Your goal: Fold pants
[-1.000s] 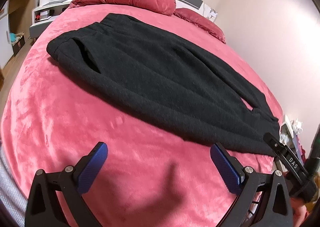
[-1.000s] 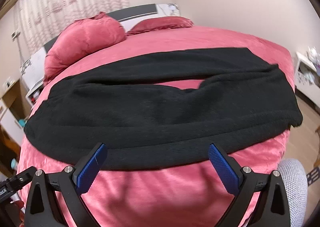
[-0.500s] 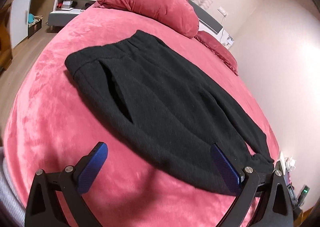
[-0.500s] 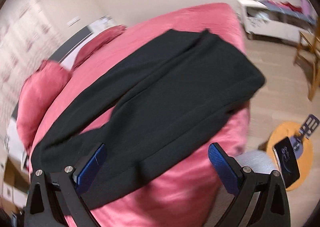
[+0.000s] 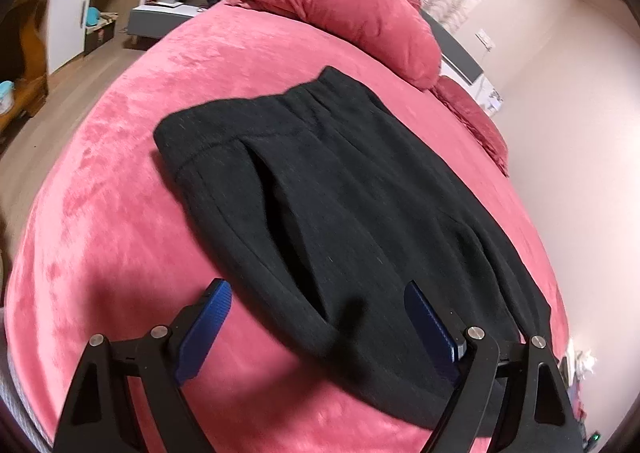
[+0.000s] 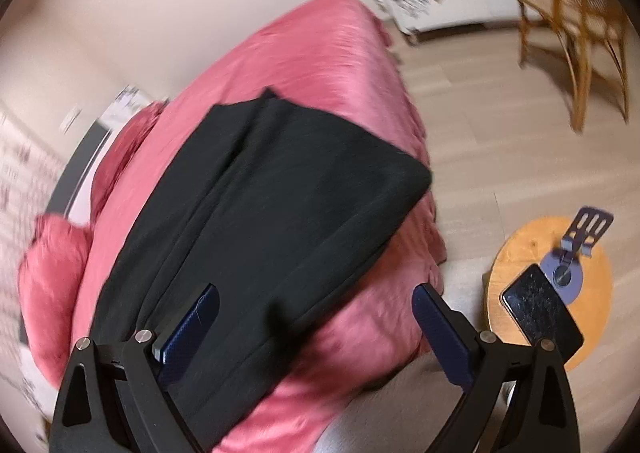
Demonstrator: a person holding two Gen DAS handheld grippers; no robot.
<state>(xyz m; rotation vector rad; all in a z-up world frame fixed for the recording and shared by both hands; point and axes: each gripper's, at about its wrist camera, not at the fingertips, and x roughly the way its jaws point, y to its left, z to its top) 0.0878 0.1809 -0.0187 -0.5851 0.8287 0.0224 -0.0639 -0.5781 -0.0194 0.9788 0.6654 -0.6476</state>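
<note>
**Both hand-held grippers spread wide over the black pants**

Up close, the left hand-held gripper (image 5: 318, 327) hangs with jaws wide apart, gripping nothing, straddling the near side edge of the pants (image 5: 340, 193). The right hand-held gripper (image 6: 316, 323) is spread wide too, empty, over the leg end. The pants (image 6: 272, 205) lie flat on the red bed (image 5: 120, 181), long axis running diagonally: waistband towards the big red pillow (image 5: 352, 13), cuffs at the bed's foot, where one corner overhangs the edge. A side pocket gapes open. Further off, a round wooden stool (image 6: 516, 253) carries a phone (image 6: 540, 313). The right view is motion-blurred, so the far cuff is hard to read.
</note>
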